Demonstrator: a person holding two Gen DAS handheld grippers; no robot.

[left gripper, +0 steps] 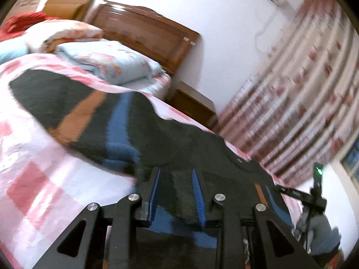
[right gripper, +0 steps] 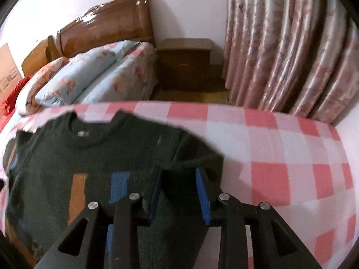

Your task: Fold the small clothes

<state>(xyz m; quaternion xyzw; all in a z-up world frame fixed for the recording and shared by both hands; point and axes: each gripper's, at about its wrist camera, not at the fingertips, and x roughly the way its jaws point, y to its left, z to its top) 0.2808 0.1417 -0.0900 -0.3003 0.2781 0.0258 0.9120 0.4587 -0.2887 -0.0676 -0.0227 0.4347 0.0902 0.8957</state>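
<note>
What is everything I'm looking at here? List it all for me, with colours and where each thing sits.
sweater: one, dark with orange and blue stripes, spread on the checked sheet
checked sheet: one, pink and white, covering the bed
pillows: a pile, pale blue and peach floral, near the headboard
red fabric: one bundle, beside the pillows
headboard: one, brown wood, against the wall
bedside cabinet: one, brown wood, between bed and curtain
curtain: one, pink floral, right side
cardboard box: one, brown, behind the pillows
left hand-held gripper: black with blue pads, jaws apart over the sweater
right hand-held gripper: same, jaws apart over the sweater's edge
</note>
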